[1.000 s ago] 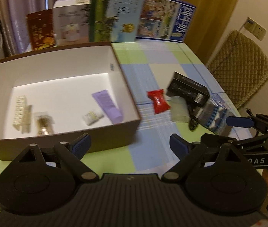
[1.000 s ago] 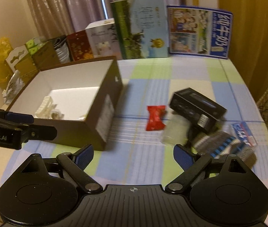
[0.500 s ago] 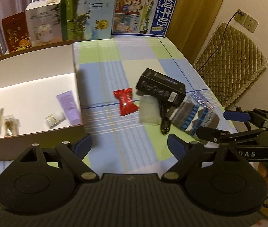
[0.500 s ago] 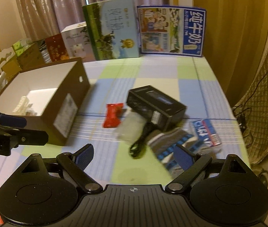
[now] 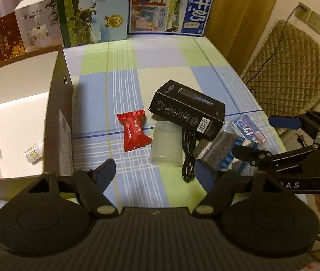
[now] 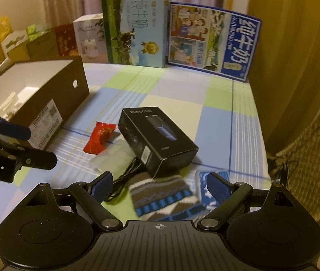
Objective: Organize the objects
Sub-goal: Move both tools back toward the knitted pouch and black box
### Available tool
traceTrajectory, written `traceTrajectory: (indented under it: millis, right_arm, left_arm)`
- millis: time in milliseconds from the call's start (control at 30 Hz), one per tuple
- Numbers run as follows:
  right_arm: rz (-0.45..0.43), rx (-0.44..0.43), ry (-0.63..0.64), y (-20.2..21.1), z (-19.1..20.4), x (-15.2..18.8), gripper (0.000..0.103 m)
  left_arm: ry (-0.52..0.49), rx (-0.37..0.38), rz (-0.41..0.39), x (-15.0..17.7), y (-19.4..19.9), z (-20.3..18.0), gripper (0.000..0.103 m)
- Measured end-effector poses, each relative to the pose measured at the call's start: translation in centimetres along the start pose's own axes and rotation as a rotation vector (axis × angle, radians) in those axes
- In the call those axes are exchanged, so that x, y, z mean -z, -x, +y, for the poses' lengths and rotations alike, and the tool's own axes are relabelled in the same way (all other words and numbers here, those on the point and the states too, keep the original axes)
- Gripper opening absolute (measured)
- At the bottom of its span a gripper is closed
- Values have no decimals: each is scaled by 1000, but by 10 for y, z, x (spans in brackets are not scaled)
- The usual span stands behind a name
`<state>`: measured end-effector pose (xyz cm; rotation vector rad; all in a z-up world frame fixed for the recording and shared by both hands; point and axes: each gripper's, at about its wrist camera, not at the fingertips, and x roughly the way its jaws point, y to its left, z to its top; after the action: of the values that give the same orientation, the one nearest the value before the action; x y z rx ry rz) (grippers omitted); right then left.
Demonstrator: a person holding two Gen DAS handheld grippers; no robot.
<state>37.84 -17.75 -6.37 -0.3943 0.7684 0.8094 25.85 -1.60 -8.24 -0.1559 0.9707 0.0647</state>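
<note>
Holding both grippers above the checked tablecloth [image 5: 124,72], we keep the left gripper [image 5: 155,171] spread wide with nothing between its fingers, and the right gripper [image 6: 158,184] likewise wide and empty. From the left wrist view, the brown box [image 5: 66,103] sits at ten o'clock, a few small items inside. At twelve o'clock lie the red packet [image 5: 135,129] and the clear cup [image 5: 166,146], just beside each other. At one o'clock the black carton [image 5: 188,107] rests on the black cable [image 5: 188,155], with the striped sock [image 6: 160,195] and blue packet [image 5: 249,129] at two o'clock.
</note>
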Motion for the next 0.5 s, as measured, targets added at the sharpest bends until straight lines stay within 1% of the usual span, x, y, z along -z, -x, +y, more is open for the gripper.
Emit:
traceTrajectory:
  millis: [67,167,300,500]
  right_arm:
    - [-3,-8,41,-9,-3,-2,88]
    - [-3,-12,100,-25,-5,-4,88]
    - [-2,-18,185,-45,-3,-7,80]
    - [-3,13,338,-69,8,-5,75]
  left_arm:
    - [2,-16,11,-4,-11,-3,69]
    - [6,-41,29,-9,-26,-6,68]
    - [19,-70,52,-12,-44,-6,68]
    - [36,-91,80,-15,-61,-3,68]
